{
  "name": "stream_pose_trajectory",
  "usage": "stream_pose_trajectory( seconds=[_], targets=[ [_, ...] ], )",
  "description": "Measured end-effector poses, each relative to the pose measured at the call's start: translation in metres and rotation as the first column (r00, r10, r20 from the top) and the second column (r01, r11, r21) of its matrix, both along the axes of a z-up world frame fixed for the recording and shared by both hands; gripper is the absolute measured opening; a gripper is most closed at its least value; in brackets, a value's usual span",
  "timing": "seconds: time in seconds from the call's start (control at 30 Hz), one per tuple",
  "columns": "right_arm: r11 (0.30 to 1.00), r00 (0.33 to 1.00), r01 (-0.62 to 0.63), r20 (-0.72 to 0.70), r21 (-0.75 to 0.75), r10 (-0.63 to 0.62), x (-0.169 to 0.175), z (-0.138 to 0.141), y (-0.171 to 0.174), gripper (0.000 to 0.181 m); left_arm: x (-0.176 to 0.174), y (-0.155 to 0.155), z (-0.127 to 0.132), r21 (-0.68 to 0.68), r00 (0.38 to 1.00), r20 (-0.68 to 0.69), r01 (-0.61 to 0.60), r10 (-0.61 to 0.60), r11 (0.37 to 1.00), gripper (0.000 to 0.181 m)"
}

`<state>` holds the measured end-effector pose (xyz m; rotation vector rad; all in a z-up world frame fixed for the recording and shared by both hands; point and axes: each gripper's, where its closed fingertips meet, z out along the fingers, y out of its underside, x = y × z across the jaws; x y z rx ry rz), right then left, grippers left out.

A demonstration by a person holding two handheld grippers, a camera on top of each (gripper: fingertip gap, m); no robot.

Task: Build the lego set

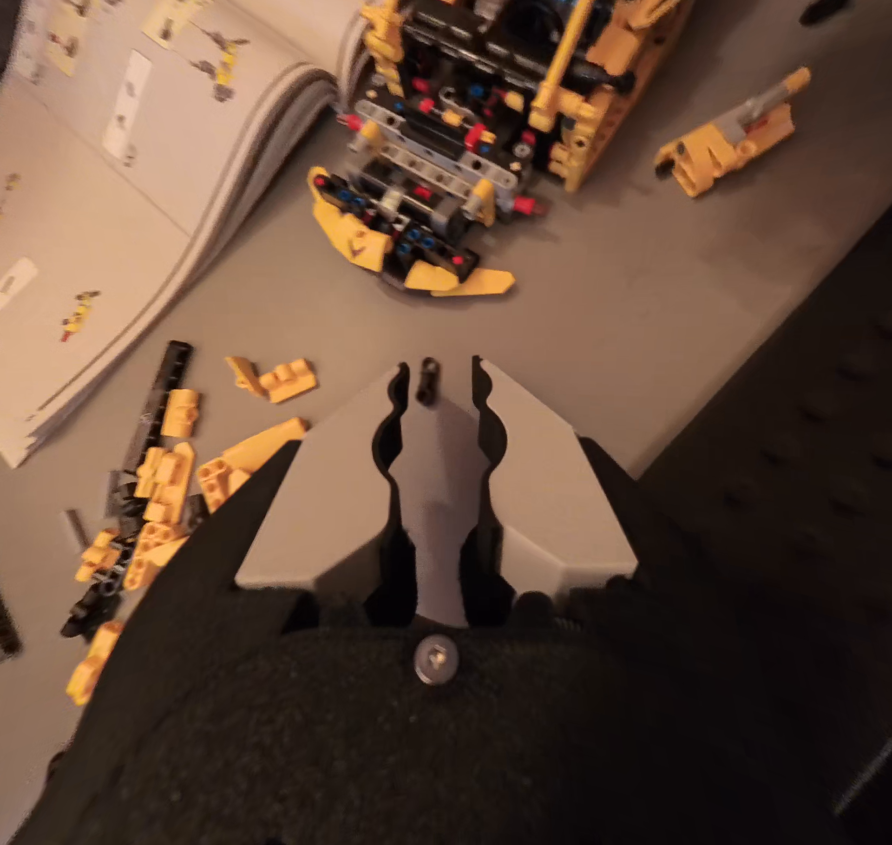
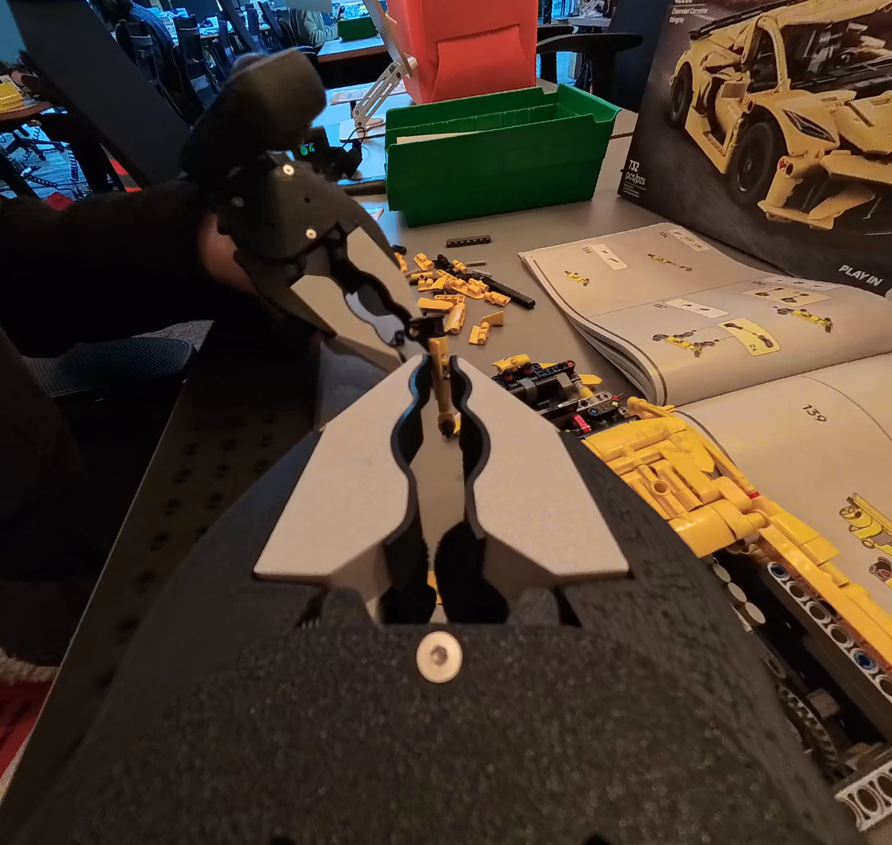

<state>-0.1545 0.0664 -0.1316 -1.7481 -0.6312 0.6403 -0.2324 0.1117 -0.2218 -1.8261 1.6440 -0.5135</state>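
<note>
- Evidently, a thin yellow rod piece (image 2: 441, 382) is pinched between the fingers of the right gripper (image 2: 439, 363) and held upright above the table (image 1: 579, 291), probably so that its upper end is offered for a join.
- A small black connector (image 2: 425, 327) is seen at that upper end, right at the tip of the left gripper (image 2: 410, 334); in the left wrist view it (image 1: 428, 379) lies between fingers that appear slightly spread, so whether it is actually clamped cannot be told.
- The two pieces seem to be brought together in the air because both ends can be reached there.
- The half-built yellow car (image 1: 482, 112) is stood on the table beyond the grippers, with a loose yellow sub-assembly (image 1: 724, 141) beside it.
- A pile of loose yellow and black parts (image 1: 154, 498) is spread near the open instruction booklet (image 1: 120, 194).
- A green bin (image 2: 492, 165), a red container (image 2: 463, 20) and the set's box (image 2: 782, 112) are placed further back, well apart from the work.
- Nothing is seen blocking the join itself.
</note>
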Motion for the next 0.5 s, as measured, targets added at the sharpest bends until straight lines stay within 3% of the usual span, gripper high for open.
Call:
stream_pose_trajectory(
  seconds=[0.1,0.27,0.37,0.43,0.5],
  targets=[
    [1.0,1.0,-0.002,-0.009,-0.003,0.002,0.0,0.001,0.0,0.006,-0.008,0.013,-0.009,-0.003,0.999,-0.04,0.01,-0.01,1.0,0.023],
    [1.0,1.0,-0.006,0.002,-0.025,0.006,-0.001,-0.004,0.0,0.006,-0.01,0.009,-0.016,-0.044,0.995,-0.037,0.087,-0.089,0.995,0.006],
    [0.98,0.987,-0.08,0.126,-0.184,0.104,-0.016,-0.038,-0.011,0.006,-0.007,0.005,-0.016,0.038,0.988,-0.049,0.148,-0.146,0.988,0.0],
    [0.966,0.963,-0.048,0.247,-0.254,0.112,-0.018,-0.061,-0.012,0.007,-0.007,0.001,-0.016,0.099,0.979,-0.068,0.196,-0.19,0.976,0.0],
    [0.933,0.953,-0.087,0.244,-0.348,0.179,-0.026,-0.072,-0.021,0.006,-0.007,-0.002,-0.015,0.125,0.975,-0.08,0.216,-0.208,0.968,0.0]
  ],
)
